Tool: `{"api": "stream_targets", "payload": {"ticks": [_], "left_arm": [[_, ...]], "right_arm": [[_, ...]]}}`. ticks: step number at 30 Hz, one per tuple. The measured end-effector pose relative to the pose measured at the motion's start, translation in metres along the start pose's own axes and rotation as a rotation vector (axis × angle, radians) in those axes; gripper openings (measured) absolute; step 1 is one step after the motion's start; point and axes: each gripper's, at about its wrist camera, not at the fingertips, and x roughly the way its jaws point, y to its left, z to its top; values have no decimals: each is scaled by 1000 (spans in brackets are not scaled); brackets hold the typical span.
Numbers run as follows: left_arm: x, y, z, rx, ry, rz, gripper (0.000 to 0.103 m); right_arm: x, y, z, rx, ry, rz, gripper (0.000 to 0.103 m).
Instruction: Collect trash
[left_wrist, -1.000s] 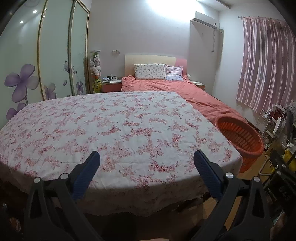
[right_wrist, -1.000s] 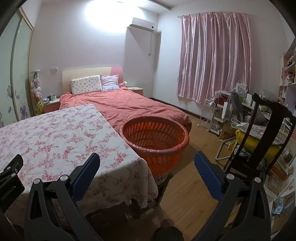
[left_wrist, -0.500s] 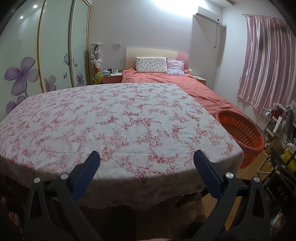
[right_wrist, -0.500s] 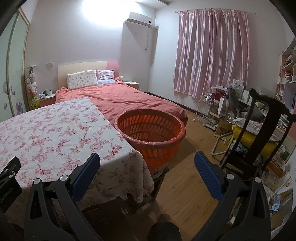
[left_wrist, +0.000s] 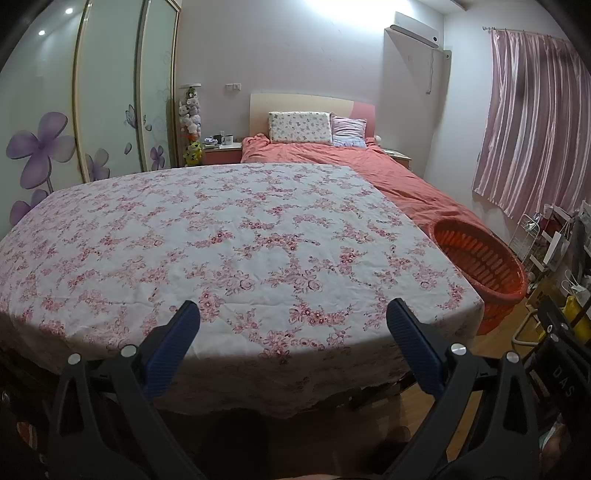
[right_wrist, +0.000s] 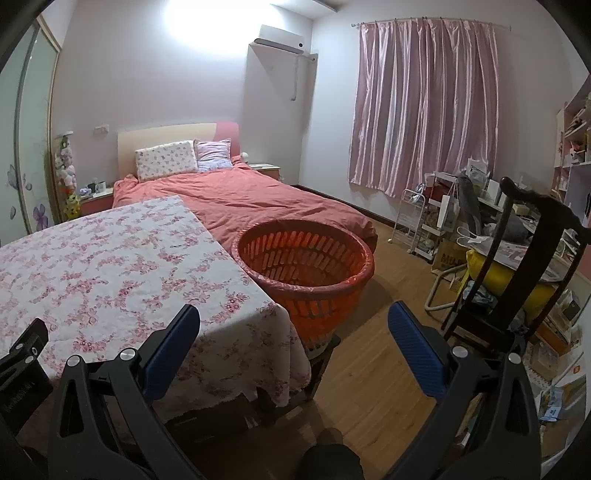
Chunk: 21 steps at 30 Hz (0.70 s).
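Note:
An orange slatted plastic basket (right_wrist: 306, 266) stands off the right end of the table; it also shows at the right of the left wrist view (left_wrist: 480, 262). The table wears a white cloth with pink flowers (left_wrist: 229, 251), and I see no trash on it. My left gripper (left_wrist: 293, 317) is open and empty over the table's near edge. My right gripper (right_wrist: 293, 321) is open and empty, held over the table's right corner (right_wrist: 258, 314) and the wooden floor, in front of the basket.
A bed with a red cover (right_wrist: 251, 199) lies behind the table and basket. A dark wooden chair (right_wrist: 517, 258) and cluttered shelves and a wire rack (right_wrist: 417, 218) stand at the right. Mirrored wardrobe doors (left_wrist: 110, 103) line the left wall. Wooden floor (right_wrist: 380, 354) lies between basket and chair.
Both grippers have risen or tilted a little, so the table and basket sit lower and closer in view. Both stay open and empty.

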Motion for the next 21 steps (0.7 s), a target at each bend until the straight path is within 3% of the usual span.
{"api": "stream_targets", "payload": {"ticks": [21], "left_arm": [[-7,-6,11,-4,-16,-1,99]], "right_arm": [[4,3,4,7,20,36,101]]}}
